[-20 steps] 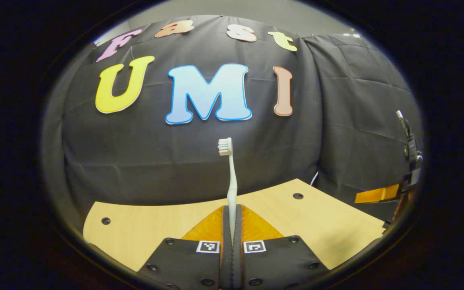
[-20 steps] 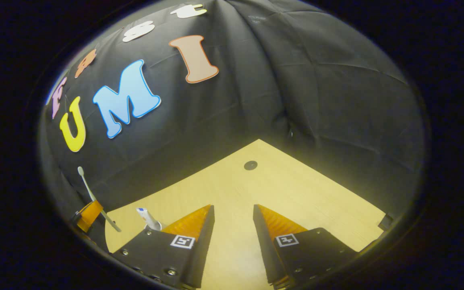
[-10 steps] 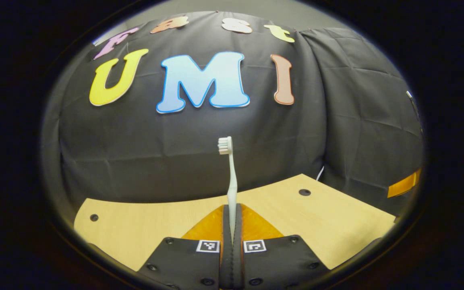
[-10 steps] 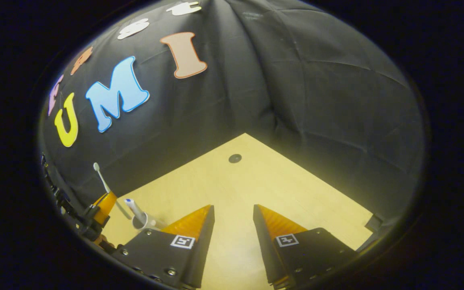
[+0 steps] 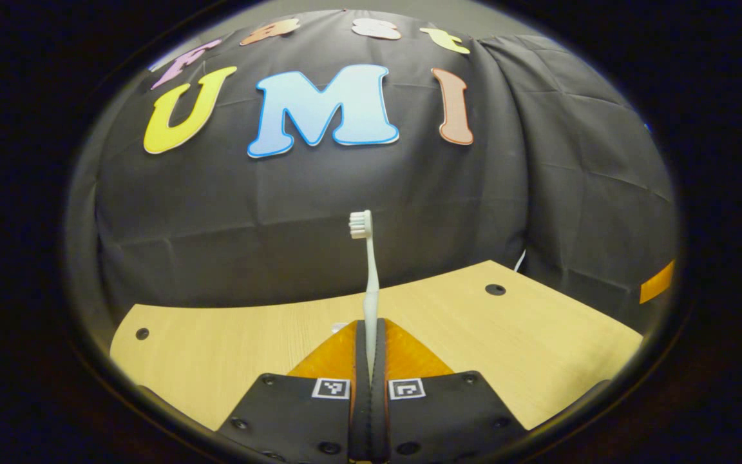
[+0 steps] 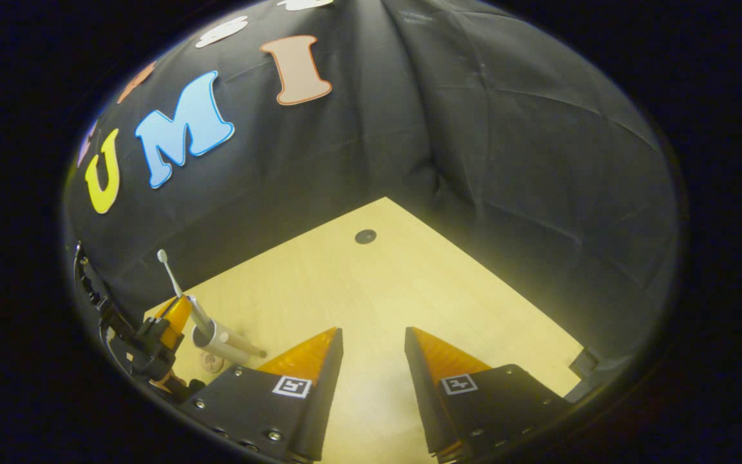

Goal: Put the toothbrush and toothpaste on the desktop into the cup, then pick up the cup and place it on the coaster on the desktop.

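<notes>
Left gripper point(image 5: 370, 325): clamped on the brush point(image 5: 369, 277) low on the handle, both fingers pressing; bristle head up, shaft near upright.
Right gripper point(image 6: 373, 335): jaws apart, holding nothing, hovering over the desk point(image 6: 371, 283).
Brush position: in the right gripper view, carried above or just beside the cup point(image 6: 211, 335); exact alignment cannot be told at this edge of the view.
Cup: white, near the desk's left edge in the right gripper view; interior not visible.
Cup contents: a slim thing slanting out near the rim, probably the paste; too small and warped to confirm.
Coaster: possibly the small round disc point(image 6: 212, 363) just in front of the cup; not certain.
Risk, miss: release off-centre likely to send the handle down outside the rim, onto the desk.
Risk, tip: light cup likely to topple if the handle pushes the wall or the lean of its load shifts.
Risk, slip: narrow pinch on a thin handle, liable to pivot if the end catches the rim.
Risk, later: tall contents could sway or spill during the carry to the coaster.
</notes>
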Demonstrator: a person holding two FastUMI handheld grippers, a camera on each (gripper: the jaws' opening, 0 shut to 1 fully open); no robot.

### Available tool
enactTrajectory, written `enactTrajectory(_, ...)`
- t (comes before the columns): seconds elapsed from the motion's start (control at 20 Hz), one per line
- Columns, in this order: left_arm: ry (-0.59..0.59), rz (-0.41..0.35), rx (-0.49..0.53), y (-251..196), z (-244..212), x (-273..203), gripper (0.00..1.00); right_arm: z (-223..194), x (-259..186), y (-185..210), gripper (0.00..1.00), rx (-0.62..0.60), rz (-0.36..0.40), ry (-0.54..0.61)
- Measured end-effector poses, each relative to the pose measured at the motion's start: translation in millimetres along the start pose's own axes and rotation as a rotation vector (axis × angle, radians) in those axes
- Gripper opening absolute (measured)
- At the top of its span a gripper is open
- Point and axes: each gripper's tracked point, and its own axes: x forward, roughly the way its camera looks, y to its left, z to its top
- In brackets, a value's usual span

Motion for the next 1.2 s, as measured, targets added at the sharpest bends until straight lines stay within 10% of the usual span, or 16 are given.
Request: enactTrajectory(1.2,-0.023,0.068,-0.013,10,-5,-30,0.15,-10,5,21,0.53,-0.013,0.045,0.035)
